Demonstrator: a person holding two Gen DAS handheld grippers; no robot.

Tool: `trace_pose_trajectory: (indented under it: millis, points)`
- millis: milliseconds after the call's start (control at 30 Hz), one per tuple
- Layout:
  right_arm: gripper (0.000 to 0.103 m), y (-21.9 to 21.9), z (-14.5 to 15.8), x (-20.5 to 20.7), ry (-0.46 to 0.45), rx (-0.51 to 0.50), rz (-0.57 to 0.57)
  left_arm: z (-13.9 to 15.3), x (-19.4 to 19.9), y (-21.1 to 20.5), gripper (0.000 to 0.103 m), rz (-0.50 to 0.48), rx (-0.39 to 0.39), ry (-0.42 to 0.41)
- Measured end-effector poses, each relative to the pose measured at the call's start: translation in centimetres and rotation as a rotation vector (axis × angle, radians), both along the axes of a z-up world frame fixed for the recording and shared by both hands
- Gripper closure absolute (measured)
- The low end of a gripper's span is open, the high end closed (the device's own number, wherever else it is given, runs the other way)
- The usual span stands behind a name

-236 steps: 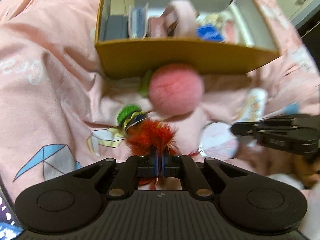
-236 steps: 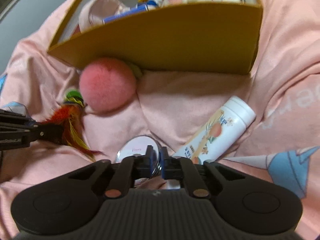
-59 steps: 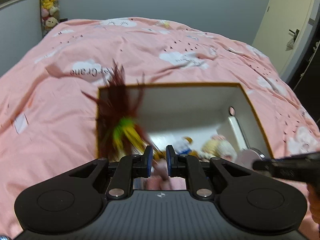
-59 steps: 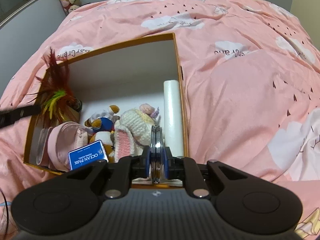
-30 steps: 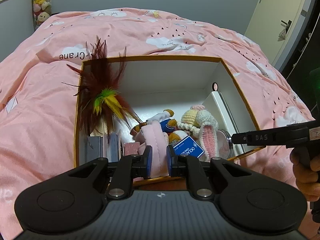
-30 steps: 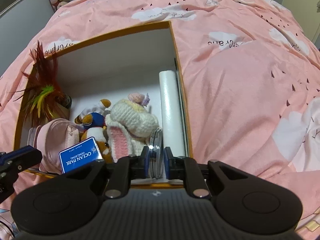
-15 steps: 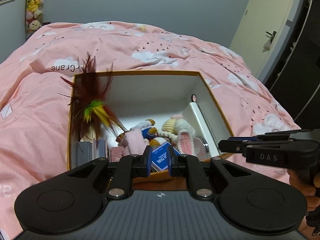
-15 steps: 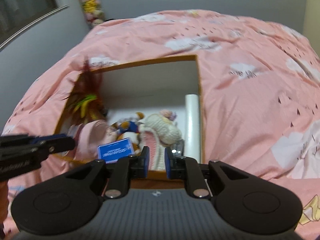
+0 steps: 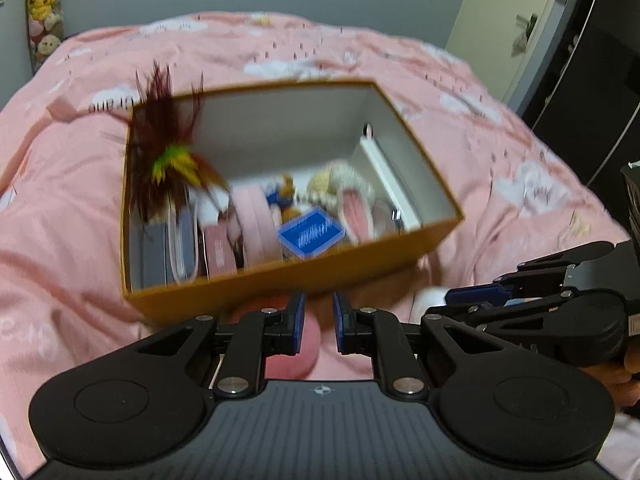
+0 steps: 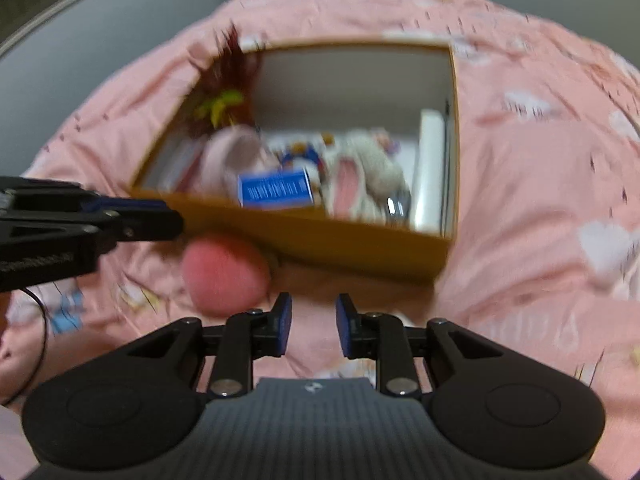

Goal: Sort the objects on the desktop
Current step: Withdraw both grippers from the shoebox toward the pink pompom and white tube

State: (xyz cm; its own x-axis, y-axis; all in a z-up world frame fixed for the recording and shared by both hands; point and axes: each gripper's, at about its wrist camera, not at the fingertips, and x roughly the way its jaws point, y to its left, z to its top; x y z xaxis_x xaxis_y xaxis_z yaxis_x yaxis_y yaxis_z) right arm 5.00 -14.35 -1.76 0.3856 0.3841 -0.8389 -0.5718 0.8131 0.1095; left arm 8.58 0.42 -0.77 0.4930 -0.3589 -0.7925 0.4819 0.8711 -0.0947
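Left wrist view: the left claw (image 9: 319, 322) hangs open and empty before the cardboard box (image 9: 280, 276) on the pink bed (image 9: 60, 208). A feather toy (image 9: 168, 160) stands upright in the box's left corner, plumes up. The right claw (image 9: 460, 300) enters from the right.

Right wrist view: the right claw (image 10: 311, 324) gapes, empty. Only here the pink ball (image 10: 226, 276) shows whole, just outside the box's near wall, possibly touching; blur hinders.

The open orange cardboard box (image 9: 280, 280) sits on the pink cloud-print bedspread (image 9: 60, 208). Inside it, the red-brown feather toy (image 9: 168, 160) stands at the left, the blue card box (image 9: 311, 232) near the front, the white roll (image 10: 430, 168) along the right wall. The fluffy pink ball (image 10: 226, 274) lies just before the box.
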Motion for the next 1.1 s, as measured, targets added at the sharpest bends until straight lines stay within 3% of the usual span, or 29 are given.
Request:
trace_pose_trajectory:
  millis: [167,267,400,567,867,1100]
  points:
    - [0.077,-1.3,-2.6,-0.4,0.108,-0.045,-0.07,-1.8,-0.5,0.6,0.087,0.024,0.051,0.071]
    - [0.071,-2.4,-4.0,-1.2,0.167,-0.061,-0.106,-2.8,-0.9,1.2,0.087,0.04,0.074,0.106]
    - [0.07,-3.3,-5.0,-2.0,0.201,-0.063,-0.139,-3.7,-1.3,1.8,0.087,0.052,0.086,0.145]
    - [0.062,-3.7,-5.6,-1.6,0.241,-0.036,-0.172,-3.8,-1.1,2.5,0.076,0.085,0.08,0.151]
    - [0.062,-3.3,-8.5,0.2,0.344,-0.008,-0.173,-4.0,-1.0,2.3,0.075,0.08,0.09,0.164]
    - [0.083,-2.8,-8.8,0.0,0.33,-0.016,-0.162,-4.0,-0.9,2.4,0.075,0.095,0.085,0.168]
